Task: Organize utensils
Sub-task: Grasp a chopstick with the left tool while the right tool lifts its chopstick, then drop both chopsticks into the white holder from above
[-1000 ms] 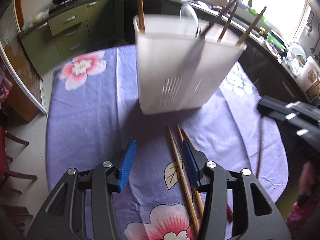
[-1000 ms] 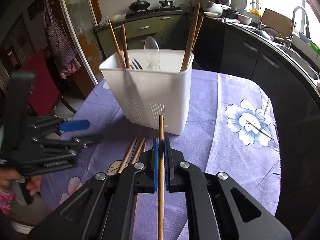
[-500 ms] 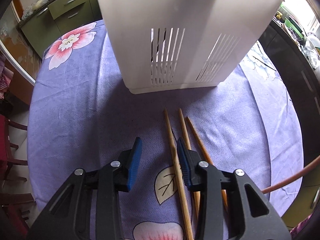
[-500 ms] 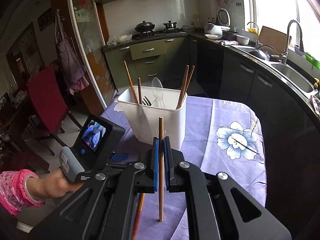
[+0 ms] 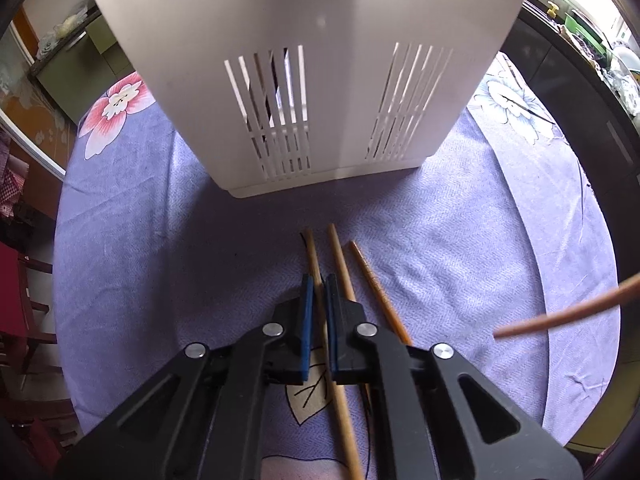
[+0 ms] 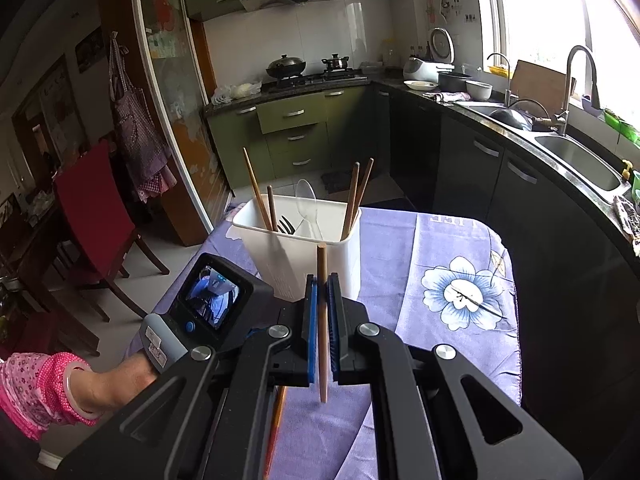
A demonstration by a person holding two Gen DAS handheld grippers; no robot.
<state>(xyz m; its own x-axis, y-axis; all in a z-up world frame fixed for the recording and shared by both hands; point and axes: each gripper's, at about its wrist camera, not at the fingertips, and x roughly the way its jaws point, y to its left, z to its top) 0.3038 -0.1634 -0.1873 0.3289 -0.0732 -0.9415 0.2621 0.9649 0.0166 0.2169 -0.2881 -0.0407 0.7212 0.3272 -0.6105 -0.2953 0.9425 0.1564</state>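
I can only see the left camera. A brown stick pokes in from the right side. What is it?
Observer: It's a raised chopstick, standing upright in the right gripper, whose fingers are shut on it.
Child: What's inside the big white box?
Observer: The box holds four chopsticks, a black fork and a clear spoon.
Child: Who's holding my left gripper while it pinches the table chopstick?
Observer: Behind the left gripper and its table chopstick, a hand with a pink flowery sleeve and a pale bangle grips the handle.
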